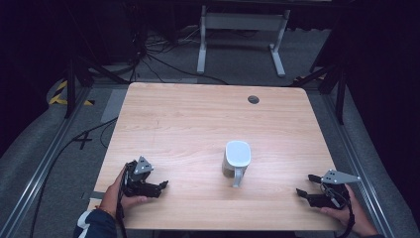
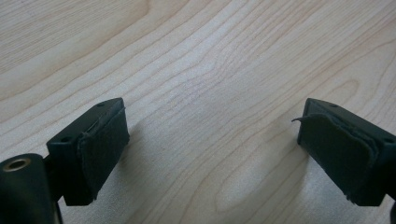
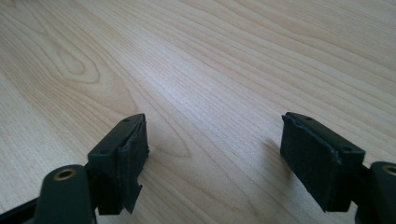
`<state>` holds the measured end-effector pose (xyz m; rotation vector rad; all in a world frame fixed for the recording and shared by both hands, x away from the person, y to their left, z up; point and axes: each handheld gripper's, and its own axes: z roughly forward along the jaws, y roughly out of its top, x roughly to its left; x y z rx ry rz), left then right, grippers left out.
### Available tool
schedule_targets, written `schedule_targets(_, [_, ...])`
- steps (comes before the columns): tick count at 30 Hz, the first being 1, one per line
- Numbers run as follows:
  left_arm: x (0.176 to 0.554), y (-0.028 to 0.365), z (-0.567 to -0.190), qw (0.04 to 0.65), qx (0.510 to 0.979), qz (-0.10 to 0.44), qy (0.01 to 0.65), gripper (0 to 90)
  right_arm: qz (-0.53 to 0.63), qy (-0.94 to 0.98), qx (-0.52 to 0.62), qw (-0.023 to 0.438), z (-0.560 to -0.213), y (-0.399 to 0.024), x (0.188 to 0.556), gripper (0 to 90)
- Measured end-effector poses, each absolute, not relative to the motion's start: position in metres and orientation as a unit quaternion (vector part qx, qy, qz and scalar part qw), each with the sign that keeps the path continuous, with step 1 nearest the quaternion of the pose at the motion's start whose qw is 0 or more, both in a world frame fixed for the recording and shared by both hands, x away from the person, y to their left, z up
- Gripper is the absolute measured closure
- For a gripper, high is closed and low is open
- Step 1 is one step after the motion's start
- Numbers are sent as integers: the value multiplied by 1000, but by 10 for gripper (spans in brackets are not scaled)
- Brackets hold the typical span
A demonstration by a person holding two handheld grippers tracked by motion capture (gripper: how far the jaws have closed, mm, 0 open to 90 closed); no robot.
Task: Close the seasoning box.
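At the near edge of the tabletop point(image 1: 188, 114), the left gripper point(image 1: 161, 187) rests low on the wood in the person's left hand point(image 1: 121, 191), pointing rightward across the surface. In the left gripper view its jaws stand wide apart with nothing but bare wood grain between them, and the worn pads point(image 2: 105, 144) hold nothing. At the near right corner, the right gripper point(image 1: 307, 185) sits in the person's right hand point(image 1: 346, 210), pointing leftward toward the middle. The right gripper view shows it spread just as wide, its pads point(image 3: 310, 156) empty over bare wood.

A little farther in, between the two grippers and somewhat right of centre, stands a white mug point(image 1: 236, 157). It appears to be turned mouth-down, its flat pale base facing up, and its handle point(image 1: 238, 176) juts toward the near edge. The mug lies well apart from both grippers, forward and to the right of the left gripper, forward and to the left of the right one. Both lie about equally far from it, the right gripper if anything slightly nearer. Because the handle points back at the person, either gripper would likely have to come in from the side of the body or close across the handle.

Beyond the mug, the wood stretches bare to a small dark cable hole point(image 1: 253, 99) near the far edge.
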<state>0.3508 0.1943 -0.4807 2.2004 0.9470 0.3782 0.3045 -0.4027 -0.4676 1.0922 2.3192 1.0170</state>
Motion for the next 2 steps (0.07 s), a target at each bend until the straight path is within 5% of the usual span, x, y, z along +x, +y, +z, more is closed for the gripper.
schedule_targets(2, [351,194,-481,350,848,149,369,81,362,825,389,191,-468,-403,305,231])
